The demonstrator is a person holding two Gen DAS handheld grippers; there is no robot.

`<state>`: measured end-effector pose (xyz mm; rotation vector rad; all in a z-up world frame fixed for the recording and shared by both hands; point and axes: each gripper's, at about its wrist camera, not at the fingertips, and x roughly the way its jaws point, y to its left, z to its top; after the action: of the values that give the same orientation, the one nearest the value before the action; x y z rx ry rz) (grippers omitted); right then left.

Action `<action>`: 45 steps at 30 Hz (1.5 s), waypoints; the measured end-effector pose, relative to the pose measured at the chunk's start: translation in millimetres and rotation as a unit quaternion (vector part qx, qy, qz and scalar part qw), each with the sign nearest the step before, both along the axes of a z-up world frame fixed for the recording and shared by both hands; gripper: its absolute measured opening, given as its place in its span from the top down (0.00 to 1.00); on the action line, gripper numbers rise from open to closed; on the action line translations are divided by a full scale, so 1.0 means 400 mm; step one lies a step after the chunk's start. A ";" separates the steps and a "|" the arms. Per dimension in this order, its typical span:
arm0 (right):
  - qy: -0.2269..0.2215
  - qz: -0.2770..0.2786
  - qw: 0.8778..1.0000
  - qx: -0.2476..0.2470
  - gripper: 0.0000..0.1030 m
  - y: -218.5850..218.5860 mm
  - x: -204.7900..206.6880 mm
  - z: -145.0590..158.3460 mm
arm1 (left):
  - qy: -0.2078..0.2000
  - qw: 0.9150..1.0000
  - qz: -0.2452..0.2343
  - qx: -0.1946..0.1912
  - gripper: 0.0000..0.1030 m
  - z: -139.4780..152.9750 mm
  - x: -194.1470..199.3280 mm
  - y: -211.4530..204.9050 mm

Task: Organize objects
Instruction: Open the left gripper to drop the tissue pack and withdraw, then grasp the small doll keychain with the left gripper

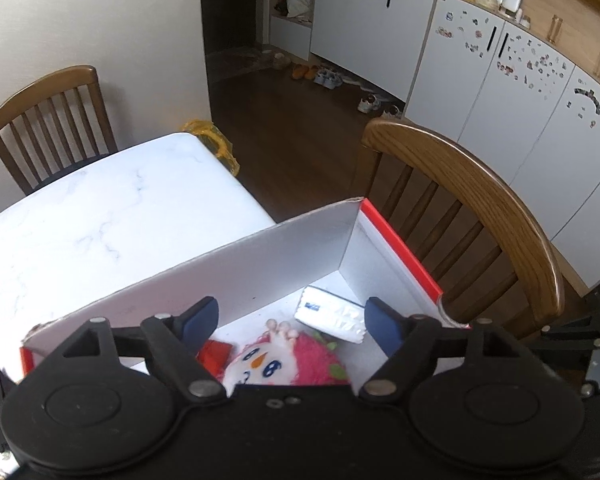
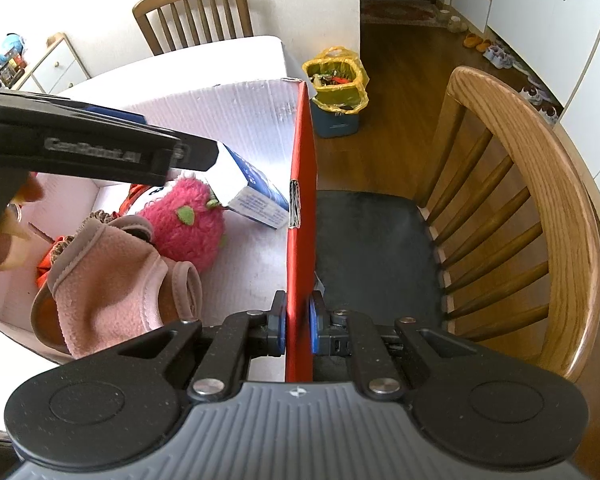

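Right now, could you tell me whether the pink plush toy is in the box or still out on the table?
In. The pink plush toy lies on the box floor, walls around it.

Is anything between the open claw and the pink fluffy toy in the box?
Nothing visible. The left gripper hangs open above the box, and the pink plush toy lies right below it.

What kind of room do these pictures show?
Most likely the dining area of a home. A marble-look table has wooden chairs around it, white cabinets line the wall, and shoes lie on the wooden floor by a doorway.
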<state>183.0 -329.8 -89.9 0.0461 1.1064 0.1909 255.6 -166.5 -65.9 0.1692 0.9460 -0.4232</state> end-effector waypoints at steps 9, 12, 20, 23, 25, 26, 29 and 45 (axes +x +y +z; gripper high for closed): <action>0.000 0.008 1.000 -0.016 0.90 0.011 0.004 -0.004 | -0.012 1.000 0.026 -0.008 0.08 0.023 -0.026 0.061; 0.001 0.009 1.000 -0.019 0.90 0.014 0.005 -0.006 | -0.022 0.999 0.039 -0.005 0.04 0.031 -0.039 0.088; 0.004 0.011 0.999 -0.030 0.90 0.029 0.008 -0.008 | -0.033 0.996 0.077 -0.009 0.01 0.059 -0.073 0.192; 0.004 0.013 0.999 -0.034 0.90 0.035 0.008 -0.006 | -0.037 0.994 0.099 -0.012 0.01 0.070 -0.084 0.247; 0.005 0.013 0.999 -0.035 0.90 0.034 0.007 -0.005 | -0.040 0.993 0.113 -0.012 0.01 0.077 -0.091 0.285; 0.005 0.012 0.999 -0.035 0.90 0.035 0.008 -0.005 | -0.041 0.992 0.120 -0.011 0.01 0.080 -0.095 0.306; 0.006 0.012 0.999 -0.037 0.90 0.036 0.009 -0.003 | -0.046 0.988 0.146 -0.007 0.01 0.088 -0.105 0.370; 0.008 0.007 0.999 -0.044 0.90 0.044 0.009 -0.004 | -0.018 0.961 0.275 0.020 0.01 -0.010 -0.163 0.669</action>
<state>186.7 -312.3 -91.3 -0.0387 1.1307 0.1534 190.3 101.1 -70.0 -0.0534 0.9220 0.1122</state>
